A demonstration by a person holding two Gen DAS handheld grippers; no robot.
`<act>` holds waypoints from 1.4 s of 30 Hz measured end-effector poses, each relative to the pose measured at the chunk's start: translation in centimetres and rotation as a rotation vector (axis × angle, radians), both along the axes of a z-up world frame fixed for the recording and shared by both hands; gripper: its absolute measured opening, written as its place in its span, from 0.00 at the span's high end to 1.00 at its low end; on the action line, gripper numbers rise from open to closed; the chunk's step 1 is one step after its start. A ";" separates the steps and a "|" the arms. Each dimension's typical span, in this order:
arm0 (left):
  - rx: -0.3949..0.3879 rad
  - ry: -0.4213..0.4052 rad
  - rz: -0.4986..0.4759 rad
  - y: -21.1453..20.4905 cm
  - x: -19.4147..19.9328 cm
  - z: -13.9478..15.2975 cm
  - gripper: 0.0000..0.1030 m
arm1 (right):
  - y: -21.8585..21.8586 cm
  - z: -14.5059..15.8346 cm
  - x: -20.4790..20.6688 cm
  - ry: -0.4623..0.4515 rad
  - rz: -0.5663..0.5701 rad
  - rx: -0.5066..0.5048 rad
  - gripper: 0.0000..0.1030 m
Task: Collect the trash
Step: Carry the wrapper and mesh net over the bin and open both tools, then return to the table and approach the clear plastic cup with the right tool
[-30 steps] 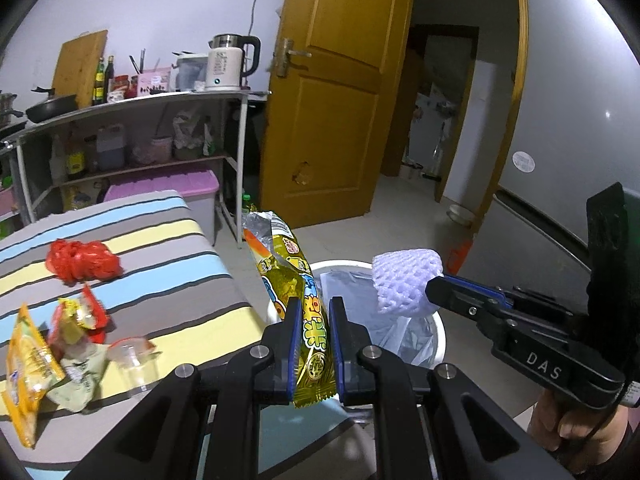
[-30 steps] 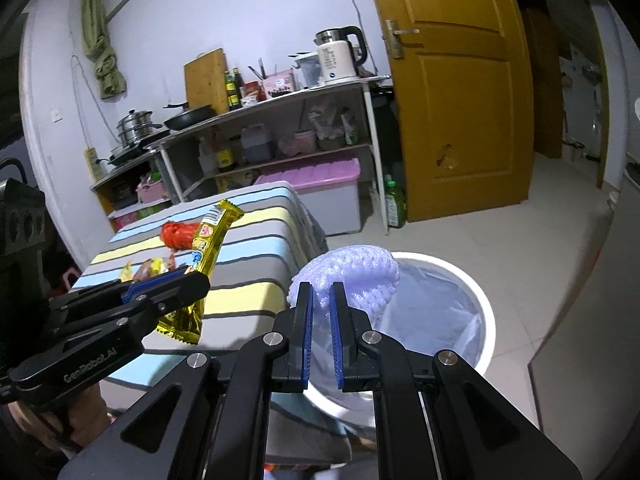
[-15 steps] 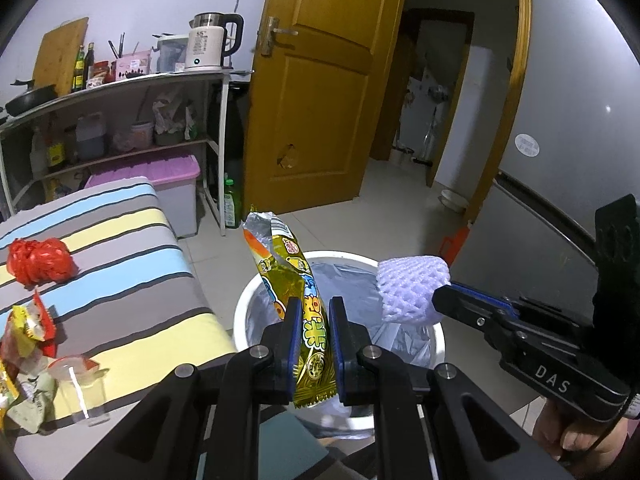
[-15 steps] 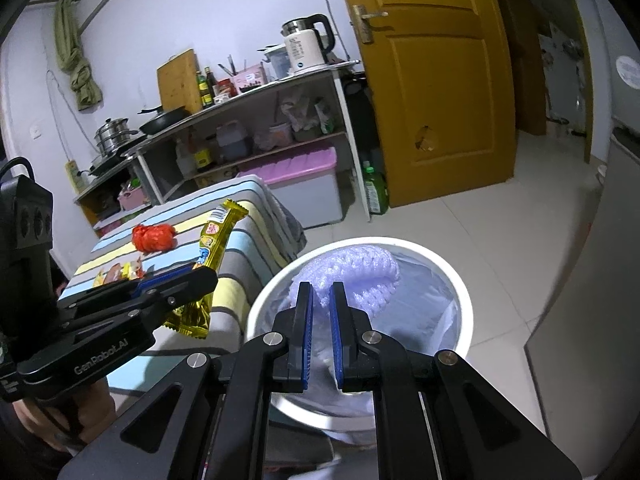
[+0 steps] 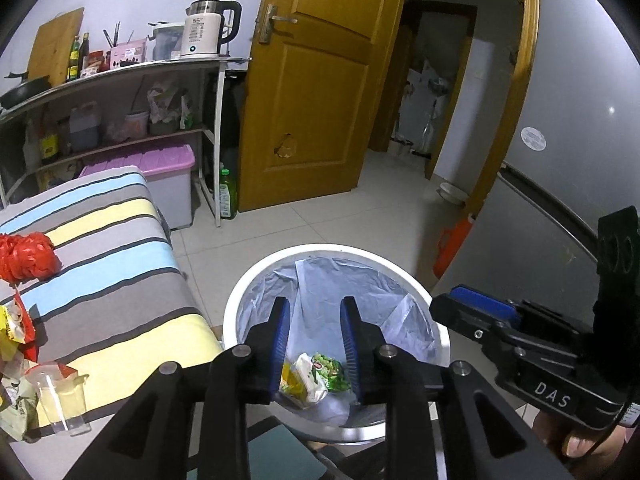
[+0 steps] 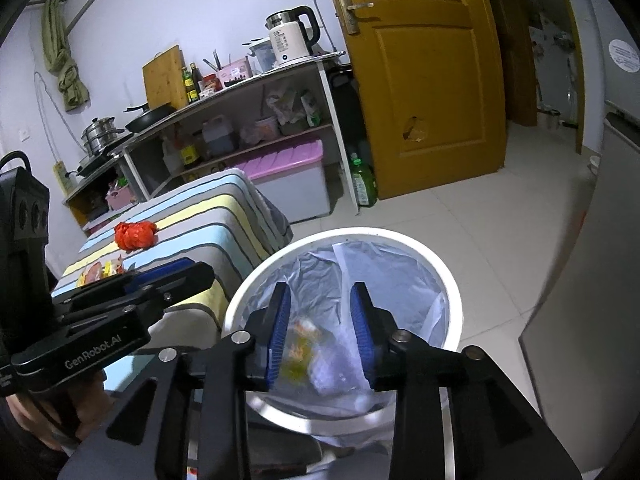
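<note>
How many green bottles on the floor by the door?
1. The green bottle stands on the floor between the shelf leg and the door, beside the purple-lidded storage box. More could be hidden behind it.

Both wrist cameras look steeply down, close over the white bin (image 5: pixel 320 250) (image 6: pixel 360 236); both share the door (image 5: pixel 320 92) at 12 o'clock.

Trash in bin (image 6: pixel 340 240) blurred in right wrist view (image 6: pixel 300 344). Wrappers (image 5: pixel 12 332) on desk (image 5: pixel 120 280) cut by left edge.
</note>
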State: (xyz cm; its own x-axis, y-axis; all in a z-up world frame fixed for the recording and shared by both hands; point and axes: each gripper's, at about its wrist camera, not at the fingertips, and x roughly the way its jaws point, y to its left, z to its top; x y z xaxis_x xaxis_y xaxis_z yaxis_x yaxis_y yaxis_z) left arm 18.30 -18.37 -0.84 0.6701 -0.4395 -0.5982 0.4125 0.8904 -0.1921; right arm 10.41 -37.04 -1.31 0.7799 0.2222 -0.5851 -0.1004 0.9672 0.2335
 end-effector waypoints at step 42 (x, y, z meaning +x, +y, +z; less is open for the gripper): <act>0.028 -0.108 0.375 19.1 -10.6 2.4 0.73 | 14.7 2.8 -3.7 -0.046 0.332 -0.046 0.68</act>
State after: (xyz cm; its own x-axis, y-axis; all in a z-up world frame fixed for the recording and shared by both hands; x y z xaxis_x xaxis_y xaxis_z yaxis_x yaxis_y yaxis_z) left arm 7.66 0.70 1.52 0.8410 -0.1368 -0.5234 0.0740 0.9875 -0.1392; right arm 6.69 -22.36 1.54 0.6954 0.4425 -0.5662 -0.4207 0.8895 0.1784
